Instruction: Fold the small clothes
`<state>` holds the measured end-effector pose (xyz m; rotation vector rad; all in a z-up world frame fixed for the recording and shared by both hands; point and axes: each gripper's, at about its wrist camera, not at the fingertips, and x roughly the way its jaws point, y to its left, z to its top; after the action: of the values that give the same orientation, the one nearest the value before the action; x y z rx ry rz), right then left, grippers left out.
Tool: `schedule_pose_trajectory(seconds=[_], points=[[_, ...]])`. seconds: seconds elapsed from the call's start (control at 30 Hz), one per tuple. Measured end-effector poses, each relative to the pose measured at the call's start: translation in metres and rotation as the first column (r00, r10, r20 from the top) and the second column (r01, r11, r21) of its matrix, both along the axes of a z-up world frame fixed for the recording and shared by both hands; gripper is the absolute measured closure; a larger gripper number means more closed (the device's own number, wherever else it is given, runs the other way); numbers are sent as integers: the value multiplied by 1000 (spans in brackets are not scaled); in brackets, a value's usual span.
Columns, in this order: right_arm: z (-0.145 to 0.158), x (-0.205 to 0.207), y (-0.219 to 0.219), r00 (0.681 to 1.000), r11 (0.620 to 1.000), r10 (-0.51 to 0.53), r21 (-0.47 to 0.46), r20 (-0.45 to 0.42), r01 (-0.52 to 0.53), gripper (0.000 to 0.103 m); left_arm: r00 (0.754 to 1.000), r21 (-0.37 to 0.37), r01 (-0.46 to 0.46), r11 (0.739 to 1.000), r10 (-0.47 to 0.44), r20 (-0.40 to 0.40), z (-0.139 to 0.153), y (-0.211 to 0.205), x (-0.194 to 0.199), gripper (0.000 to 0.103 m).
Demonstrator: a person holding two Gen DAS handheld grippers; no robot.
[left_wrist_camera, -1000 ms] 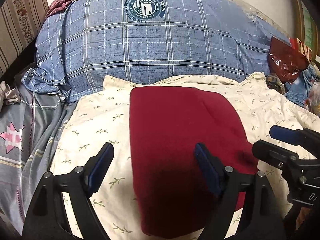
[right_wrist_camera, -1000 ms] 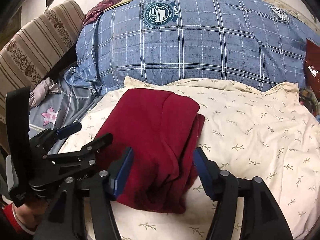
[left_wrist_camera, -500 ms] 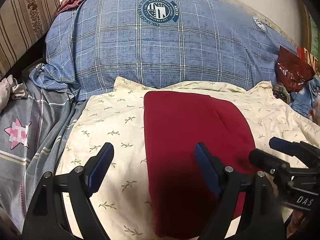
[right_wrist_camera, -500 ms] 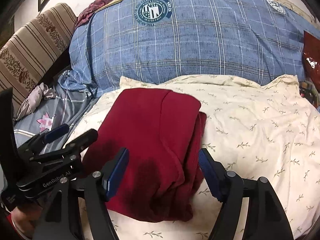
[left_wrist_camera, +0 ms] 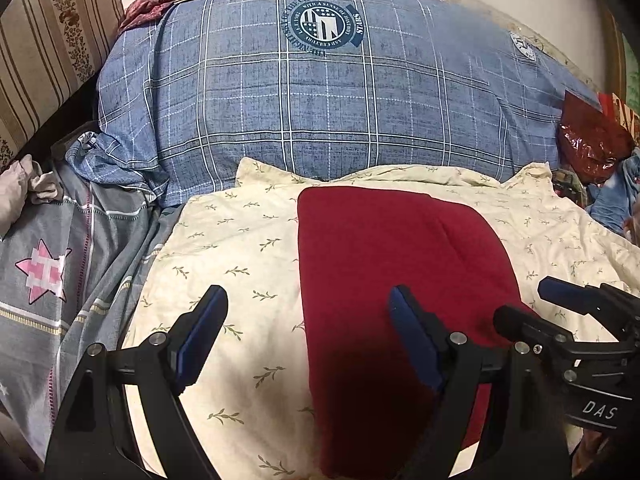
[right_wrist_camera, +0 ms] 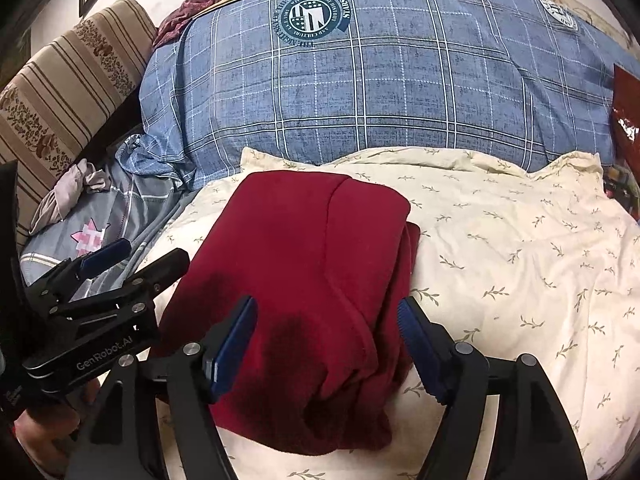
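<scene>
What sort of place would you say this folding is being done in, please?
Most likely a bedroom, on a bed: the red garment lies on a cream leaf-print sheet, with a big blue plaid quilt bundled behind and a striped cushion alongside.

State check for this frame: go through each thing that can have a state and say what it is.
red garment: folded, lying flat on the cream sheet, held by neither gripper.
left hand-held gripper: open, over the garment's left edge.
right hand-held gripper: open, jaws have just been opening, garment between them, unpressed.
blue plaid duvet: bunched behind.
</scene>
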<state>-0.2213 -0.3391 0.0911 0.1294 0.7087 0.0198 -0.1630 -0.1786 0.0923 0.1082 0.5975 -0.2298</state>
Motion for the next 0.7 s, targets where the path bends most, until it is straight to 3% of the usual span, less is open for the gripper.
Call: schedule_pose_trajectory(seconds=[0.7], points=[[-9, 6, 7, 1000, 1000, 12, 4, -28, -12, 27, 1000, 12, 6, 1000, -5, -25, -5, -2, 3, 20]])
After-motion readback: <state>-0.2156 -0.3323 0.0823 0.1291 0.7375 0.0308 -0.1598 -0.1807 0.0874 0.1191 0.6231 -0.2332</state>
